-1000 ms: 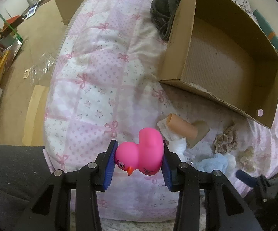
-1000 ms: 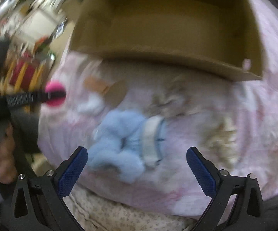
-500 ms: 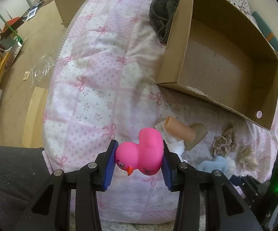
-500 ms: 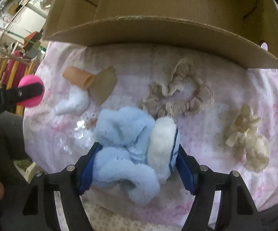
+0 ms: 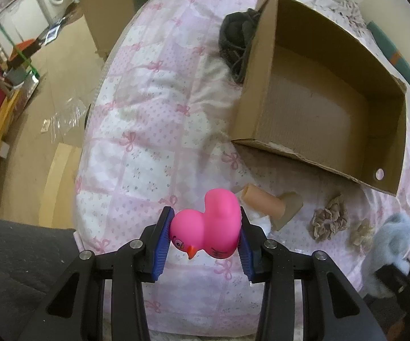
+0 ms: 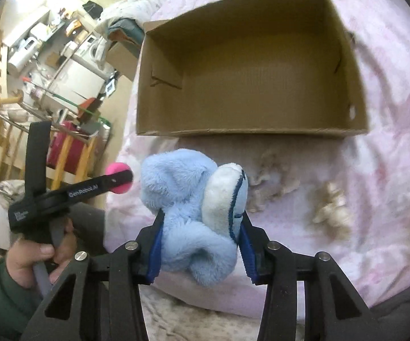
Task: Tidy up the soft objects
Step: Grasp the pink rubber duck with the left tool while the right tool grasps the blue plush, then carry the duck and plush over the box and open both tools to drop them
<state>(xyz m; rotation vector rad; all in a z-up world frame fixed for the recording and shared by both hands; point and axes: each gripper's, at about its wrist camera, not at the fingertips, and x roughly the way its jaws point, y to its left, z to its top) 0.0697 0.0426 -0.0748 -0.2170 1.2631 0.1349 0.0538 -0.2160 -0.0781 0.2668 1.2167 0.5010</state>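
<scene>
So we've just lifted the blue plush toy (image 6: pixel 196 216) off the bed in our right gripper (image 6: pixel 200 248); left gripper (image 5: pixel 205 244) keeps squeezing the pink rubber duck (image 5: pixel 209 224). Both go to the far cardboard box (image 6: pixel 250 130) next.

I am seeing the blue plush toy (image 5: pixel 395 233) getting cut off at my left view's edge, while the scrunchies (image 6: pixel 330 204) are blurring in my right view.
</scene>
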